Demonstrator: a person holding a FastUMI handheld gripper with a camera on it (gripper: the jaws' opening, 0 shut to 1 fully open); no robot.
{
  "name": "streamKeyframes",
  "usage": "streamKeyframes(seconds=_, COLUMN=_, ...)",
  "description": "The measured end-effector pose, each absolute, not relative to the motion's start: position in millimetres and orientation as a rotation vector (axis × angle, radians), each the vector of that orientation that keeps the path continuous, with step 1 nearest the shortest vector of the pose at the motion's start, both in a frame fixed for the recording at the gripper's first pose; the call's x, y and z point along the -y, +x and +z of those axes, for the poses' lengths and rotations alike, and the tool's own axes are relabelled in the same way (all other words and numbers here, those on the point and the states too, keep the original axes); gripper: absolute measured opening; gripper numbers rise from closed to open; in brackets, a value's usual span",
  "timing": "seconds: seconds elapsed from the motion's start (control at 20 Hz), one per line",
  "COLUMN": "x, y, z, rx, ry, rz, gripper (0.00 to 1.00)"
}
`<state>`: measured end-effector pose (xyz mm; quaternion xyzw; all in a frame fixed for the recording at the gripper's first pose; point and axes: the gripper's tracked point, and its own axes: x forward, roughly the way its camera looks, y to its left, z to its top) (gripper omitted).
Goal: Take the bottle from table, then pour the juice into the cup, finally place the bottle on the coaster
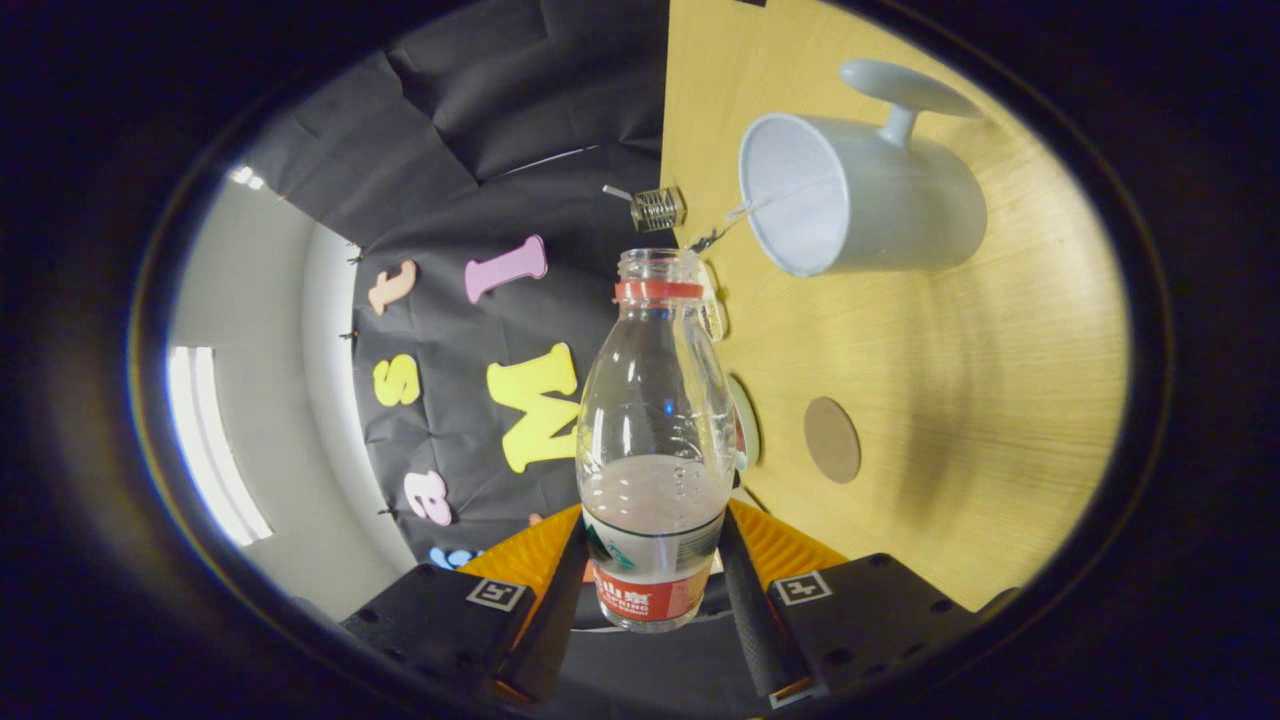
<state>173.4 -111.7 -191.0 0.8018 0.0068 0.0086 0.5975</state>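
Landmark: the bottle.

Table point(1000, 400), pale wood, seen rolled sideways, lies to one side of the bottle and beyond it.

Cup point(860, 195), white with a handle, stands on the table beyond the bottle's mouth and off to the table side; its open rim faces the bottle's neck.

Bottle point(655, 440), clear plastic, uncapped, with a red collar ring at the neck. Pale liquid fills its lower part, near the label. A thin stream runs from its mouth to the cup's rim.

Gripper point(650, 580): both fingers clamped on the bottle's labelled base, one each side.

Coaster point(832, 440), round and brown, flat on the table beside the bottle's body, well apart from the cup.
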Motion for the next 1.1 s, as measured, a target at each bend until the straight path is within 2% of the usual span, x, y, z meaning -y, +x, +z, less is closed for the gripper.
streamKeyframes(seconds=1.1, x=107, y=190, z=-150, rx=0.020, ry=1.947, rz=0.065, gripper=0.75)
